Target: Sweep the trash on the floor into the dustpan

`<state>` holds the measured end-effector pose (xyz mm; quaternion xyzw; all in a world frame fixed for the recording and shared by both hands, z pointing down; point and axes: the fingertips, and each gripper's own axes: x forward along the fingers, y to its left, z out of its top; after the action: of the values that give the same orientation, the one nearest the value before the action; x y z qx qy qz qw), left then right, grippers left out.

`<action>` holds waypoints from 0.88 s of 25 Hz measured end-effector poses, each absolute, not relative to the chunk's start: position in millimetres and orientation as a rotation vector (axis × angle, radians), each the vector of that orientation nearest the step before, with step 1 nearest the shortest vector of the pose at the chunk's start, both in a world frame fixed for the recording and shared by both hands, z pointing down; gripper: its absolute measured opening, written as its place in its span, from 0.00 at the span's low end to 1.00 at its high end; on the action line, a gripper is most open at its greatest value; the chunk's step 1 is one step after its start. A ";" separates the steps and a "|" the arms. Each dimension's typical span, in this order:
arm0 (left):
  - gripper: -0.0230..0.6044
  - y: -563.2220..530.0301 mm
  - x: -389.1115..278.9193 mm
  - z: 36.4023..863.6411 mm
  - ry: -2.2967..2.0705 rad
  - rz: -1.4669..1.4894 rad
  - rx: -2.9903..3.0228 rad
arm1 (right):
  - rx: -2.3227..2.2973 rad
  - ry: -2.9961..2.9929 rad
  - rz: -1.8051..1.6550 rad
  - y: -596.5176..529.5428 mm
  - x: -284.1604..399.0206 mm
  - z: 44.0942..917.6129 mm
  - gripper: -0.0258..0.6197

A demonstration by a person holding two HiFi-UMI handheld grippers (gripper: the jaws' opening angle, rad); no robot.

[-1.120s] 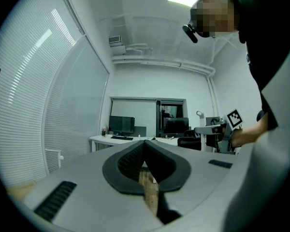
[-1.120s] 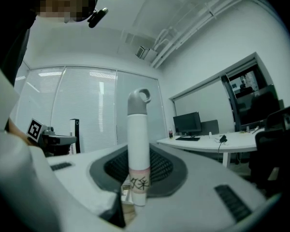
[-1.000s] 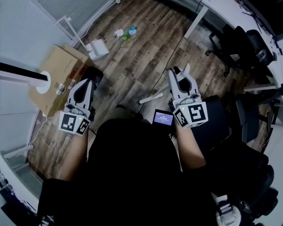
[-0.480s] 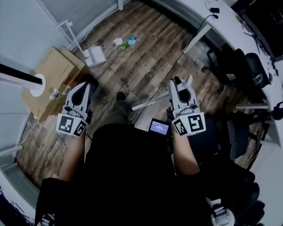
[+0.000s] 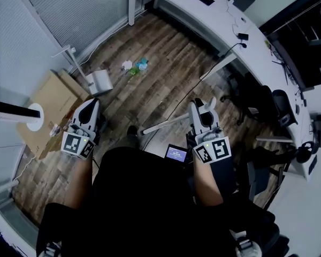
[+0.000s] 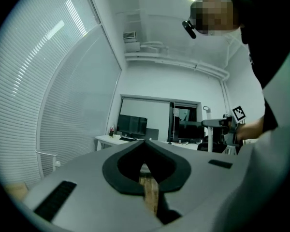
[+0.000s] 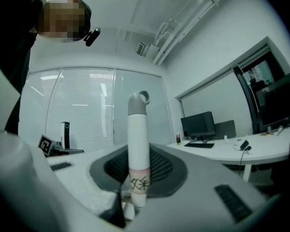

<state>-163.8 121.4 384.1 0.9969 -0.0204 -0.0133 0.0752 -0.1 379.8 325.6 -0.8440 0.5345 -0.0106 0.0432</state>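
Nothing swept yet: the trash [image 5: 135,66] lies loose on the floor [image 5: 166,68], with the dustpan [image 5: 99,82] near it, untouched. The right gripper [image 5: 203,105] clamps the broom handle [image 7: 138,144]; the left gripper [image 5: 90,106] is closed on nothing. There's open floor ahead, with a box [image 5: 48,103] to the left and a bench [image 5: 214,20] and cable [image 5: 195,87] to the right.
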 end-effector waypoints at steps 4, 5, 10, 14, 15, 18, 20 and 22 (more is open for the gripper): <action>0.03 75.4 -126.5 393.2 -0.067 -0.032 2.969 | -2.548 1.673 -0.001 346.2 37.3 315.1 0.15; 0.03 64.8 -117.9 395.5 -0.067 -0.031 2.965 | -2.545 1.677 0.009 337.5 47.2 312.8 0.15; 0.03 21.8 -86.9 401.4 -0.078 -0.044 2.948 | -2.540 1.691 0.024 293.7 95.0 305.9 0.15; 0.03 1.2 -75.6 405.5 -0.099 -0.041 2.941 | -2.538 1.682 0.037 271.8 129.5 302.4 0.15; 0.03 -5.1 -73.9 406.0 -0.113 -0.037 2.943 | -2.538 1.682 0.039 265.5 137.2 302.5 0.15; 0.03 -25.6 -69.1 406.0 -0.157 -0.034 2.934 | -2.536 1.694 0.047 243.9 157.7 302.3 0.15; 0.03 -37.0 -67.3 409.0 -0.175 -0.027 2.933 | -2.527 1.717 0.052 229.4 168.6 303.5 0.15; 0.03 -46.3 -64.6 413.7 -0.190 -0.005 2.937 | -2.511 1.744 0.051 216.8 180.2 307.5 0.15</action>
<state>-64.6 -46.3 413.7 0.9930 -0.0644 -0.0018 0.0989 180.2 216.8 307.5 -0.8204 0.5699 0.0168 0.0419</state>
